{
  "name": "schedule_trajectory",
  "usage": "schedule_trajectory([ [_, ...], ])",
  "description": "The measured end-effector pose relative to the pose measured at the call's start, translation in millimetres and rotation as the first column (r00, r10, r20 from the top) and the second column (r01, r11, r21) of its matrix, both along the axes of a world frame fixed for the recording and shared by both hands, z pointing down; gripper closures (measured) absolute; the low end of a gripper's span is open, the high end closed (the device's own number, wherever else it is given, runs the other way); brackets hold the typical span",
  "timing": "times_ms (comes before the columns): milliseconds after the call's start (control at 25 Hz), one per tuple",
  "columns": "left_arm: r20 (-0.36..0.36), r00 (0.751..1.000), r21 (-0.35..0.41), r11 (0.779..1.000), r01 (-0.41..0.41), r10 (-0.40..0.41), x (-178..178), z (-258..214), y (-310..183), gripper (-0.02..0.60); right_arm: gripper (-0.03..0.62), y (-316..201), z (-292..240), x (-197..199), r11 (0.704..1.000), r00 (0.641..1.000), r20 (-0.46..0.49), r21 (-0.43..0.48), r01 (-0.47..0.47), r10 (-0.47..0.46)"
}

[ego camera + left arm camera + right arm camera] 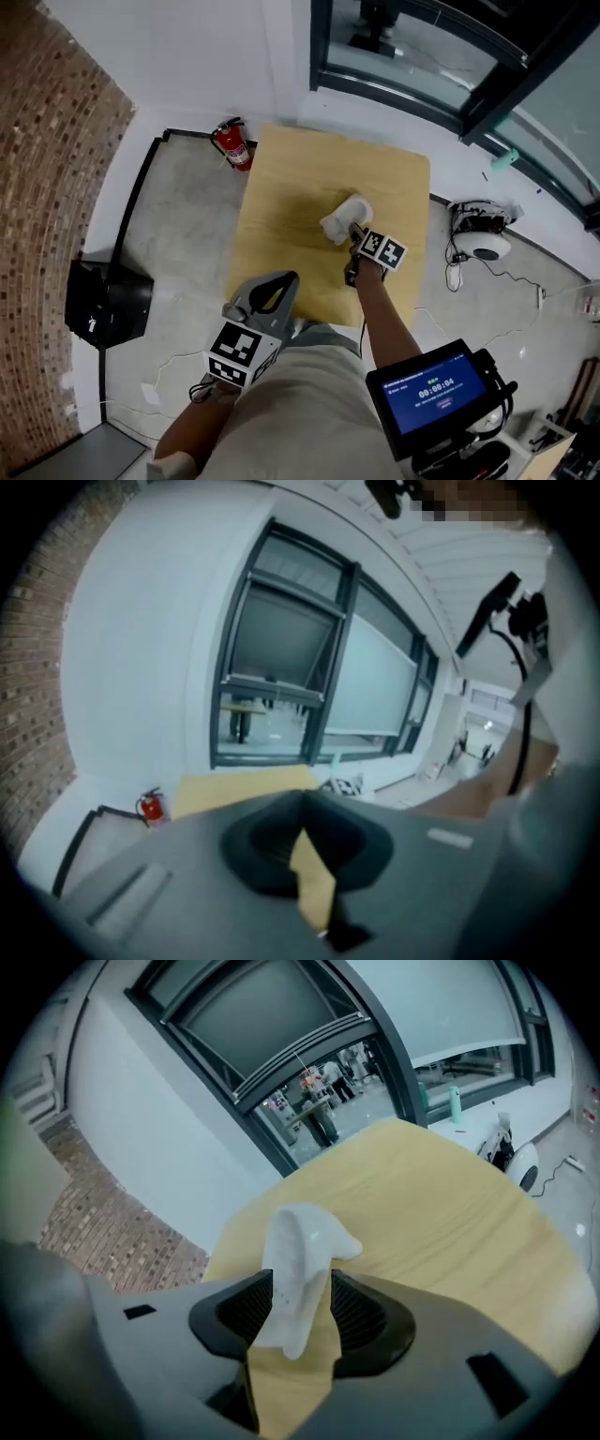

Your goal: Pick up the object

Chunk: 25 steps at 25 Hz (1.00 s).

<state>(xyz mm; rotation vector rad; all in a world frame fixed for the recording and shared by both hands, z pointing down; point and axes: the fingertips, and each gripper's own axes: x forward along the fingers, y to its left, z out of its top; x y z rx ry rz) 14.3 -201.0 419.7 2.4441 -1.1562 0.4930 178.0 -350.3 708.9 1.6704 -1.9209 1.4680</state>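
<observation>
A square wooden table [281,211] stands on the grey floor [183,234]; a white cloth [342,218] (resting or lifted, unclear) sits mid-top.

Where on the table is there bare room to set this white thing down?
The whole table is bare but for the white object in the right gripper near its middle. Free: the left half toward the fire extinguisher, and the far strip by the window. Nowhere crowded.

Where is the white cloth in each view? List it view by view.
Head view: white cloth mid-table, at the right gripper tip.
Left gripper view: not visible.
Right gripper view: lower centre, clamped between the jaws.
Shared landmark: the wooden table.
</observation>
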Motion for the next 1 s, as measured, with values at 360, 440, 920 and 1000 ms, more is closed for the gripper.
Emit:
schedule_trajectory([
  [360, 0.016, 0.997, -0.055, 0.996, 0.073, -0.072, -35, 13, -11, 0.577, 0.427, -35, 31, -33, 1.000, 0.972, 0.237, 0.020, -0.015, 0.010],
  [440, 0.021, 0.997, -0.058, 0.996, 0.074, -0.073, -36, 14, -12, 0.577, 0.443, -38, 25, -37, 0.998, 0.968, 0.249, 0.061, 0.006, -0.021],
  [920, -0.028, 0.999, -0.036, 0.999, 0.020, -0.022, -31, 17, -34, 0.577, 0.464, 15, -152, -33, 0.853, 0.900, 0.355, 0.521, 0.032, -0.251],
  [1000, -0.059, 0.998, -0.004, 1.000, 0.001, -0.002, -30, 9, -43, 0.577, 0.465, 44, -207, -37, 0.790, 0.889, 0.313, 0.608, 0.082, -0.333],
])
